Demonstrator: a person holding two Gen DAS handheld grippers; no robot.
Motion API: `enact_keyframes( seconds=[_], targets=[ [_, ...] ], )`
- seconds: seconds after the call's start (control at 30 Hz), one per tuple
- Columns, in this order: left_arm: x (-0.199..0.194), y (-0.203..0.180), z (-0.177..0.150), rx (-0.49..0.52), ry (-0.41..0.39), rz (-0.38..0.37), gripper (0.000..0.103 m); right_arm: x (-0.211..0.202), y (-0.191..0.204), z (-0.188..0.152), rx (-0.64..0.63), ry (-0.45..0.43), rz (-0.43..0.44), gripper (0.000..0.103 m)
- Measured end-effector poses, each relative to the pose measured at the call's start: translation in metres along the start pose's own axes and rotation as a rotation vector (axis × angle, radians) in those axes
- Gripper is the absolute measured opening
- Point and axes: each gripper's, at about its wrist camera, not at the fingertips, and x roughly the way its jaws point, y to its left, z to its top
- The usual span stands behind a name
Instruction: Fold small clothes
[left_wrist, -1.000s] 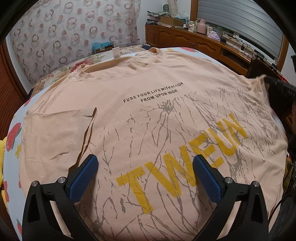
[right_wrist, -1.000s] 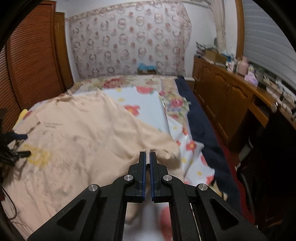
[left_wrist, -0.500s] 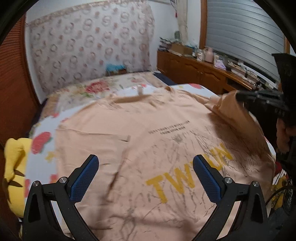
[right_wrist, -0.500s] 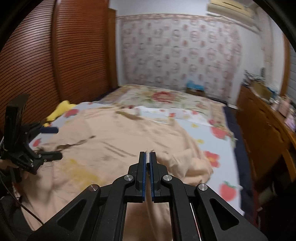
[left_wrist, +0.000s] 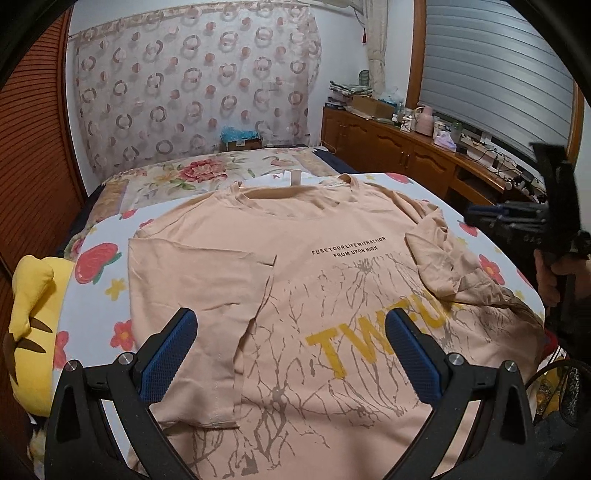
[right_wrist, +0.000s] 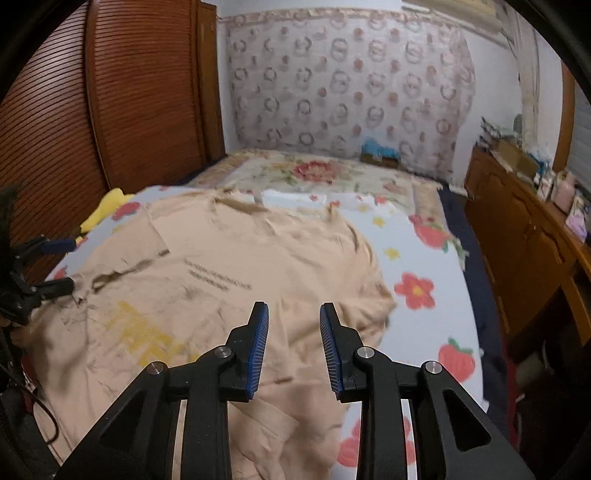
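A peach T-shirt (left_wrist: 317, 280) with black text and yellow letters lies front-up on the bed, collar at the far end. Its left sleeve (left_wrist: 199, 291) is folded flat over the body. Its right sleeve (left_wrist: 439, 266) lies folded inward in a crumpled heap. My left gripper (left_wrist: 291, 354) is open and empty above the shirt's lower half. My right gripper (right_wrist: 293, 343) is open and empty above the right sleeve (right_wrist: 332, 314); it also shows in the left wrist view (left_wrist: 524, 218), at the bed's right side. The shirt shows blurred in the right wrist view (right_wrist: 221, 280).
The bed sheet (left_wrist: 92, 306) is white with red flowers and strawberries. A yellow plush toy (left_wrist: 29, 325) lies at the bed's left edge. A wooden cabinet (left_wrist: 406, 155) with clutter runs along the right. A slatted wooden wardrobe (right_wrist: 92, 110) stands on the left.
My right gripper carried the right sleeve inward over the shirt, then opened and let it go. My left gripper rose and pulled back from the shirt, staying open.
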Motion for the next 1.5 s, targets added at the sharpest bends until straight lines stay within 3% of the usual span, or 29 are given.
enact_keyframes(
  seconds=[0.3,0.33,0.37,0.43,0.53,0.97,1.07,1.1,1.13,1.37,1.5],
  targets=[
    [-0.001,0.0,-0.007,0.008,0.014,0.001,0.102,0.065,0.013,0.001,-0.014,0.159,0.049,0.029],
    [-0.001,0.0,-0.007,0.006,0.015,0.001,0.102,0.066,0.014,0.0,-0.014,0.162,0.05,0.025],
    [-0.002,0.001,-0.008,0.003,0.017,0.0,0.102,0.067,0.016,0.002,-0.02,0.16,0.057,0.023],
    [-0.002,0.002,-0.009,-0.002,0.018,0.001,0.102,0.063,0.02,0.005,-0.04,0.153,0.065,0.006],
    [-0.003,0.004,-0.011,-0.005,0.019,0.004,0.102,0.06,0.026,0.01,-0.074,0.128,0.099,0.003],
    [-0.01,0.02,-0.014,-0.025,0.01,0.026,0.102,0.065,0.077,0.048,-0.109,0.019,0.233,0.003],
    [-0.012,0.024,-0.016,-0.033,0.01,0.026,0.102,0.061,0.08,0.044,-0.093,-0.005,0.251,0.012],
    [-0.012,0.025,-0.016,-0.035,0.01,0.028,0.102,0.056,0.077,0.039,-0.09,-0.012,0.236,0.022],
    [-0.012,0.026,-0.017,-0.036,0.009,0.029,0.102,0.048,0.072,0.037,-0.088,-0.021,0.218,0.025],
    [-0.013,0.025,-0.017,-0.048,0.001,0.017,0.102,0.021,0.04,0.004,-0.071,-0.023,0.054,0.026],
    [-0.01,0.019,-0.018,-0.038,0.007,0.007,0.102,0.019,0.022,-0.023,-0.007,0.025,0.018,0.026]
  ],
)
